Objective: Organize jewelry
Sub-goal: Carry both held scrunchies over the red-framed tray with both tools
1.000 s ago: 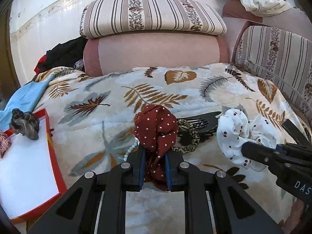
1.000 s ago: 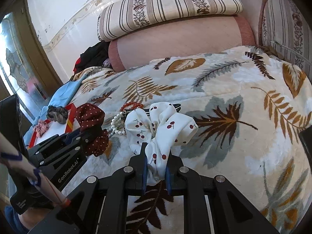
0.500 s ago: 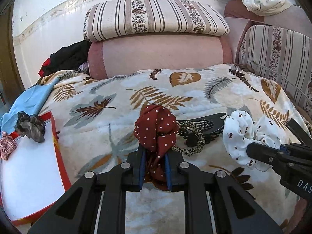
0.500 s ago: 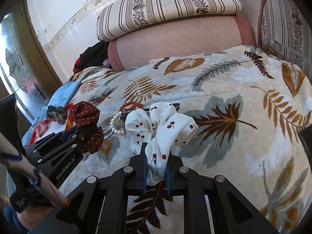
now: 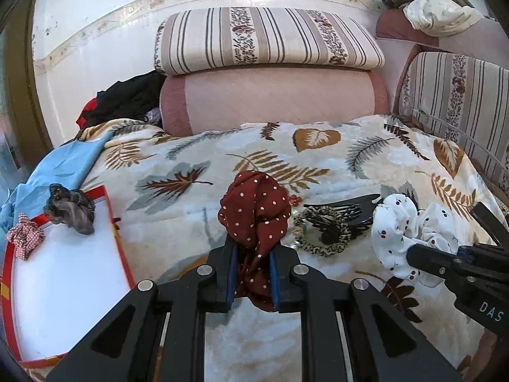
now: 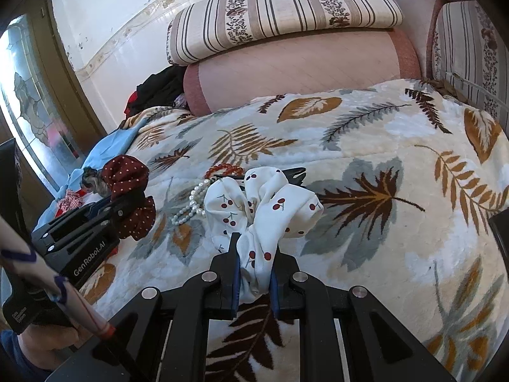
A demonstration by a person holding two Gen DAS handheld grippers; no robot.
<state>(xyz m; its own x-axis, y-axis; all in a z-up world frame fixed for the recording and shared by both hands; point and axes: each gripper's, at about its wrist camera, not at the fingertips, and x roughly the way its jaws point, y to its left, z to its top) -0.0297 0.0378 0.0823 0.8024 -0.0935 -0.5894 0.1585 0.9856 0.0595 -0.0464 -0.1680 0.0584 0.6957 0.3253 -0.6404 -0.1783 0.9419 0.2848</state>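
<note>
White tray (image 5: 63, 286) cut off by left edge of left wrist view. Black hair claw (image 6: 294, 172) mostly hidden behind cherry-print scrunchie (image 6: 261, 207) (only tip shows). Pearl string (image 6: 191, 203) partly hidden by same scrunchie. Right gripper (image 5: 416, 256) body runs off frame.

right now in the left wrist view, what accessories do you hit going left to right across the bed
red checked scrunchie → grey scrunchie → red polka-dot scrunchie in the left hand-held gripper → leopard-print scrunchie → white cherry-print scrunchie
</note>
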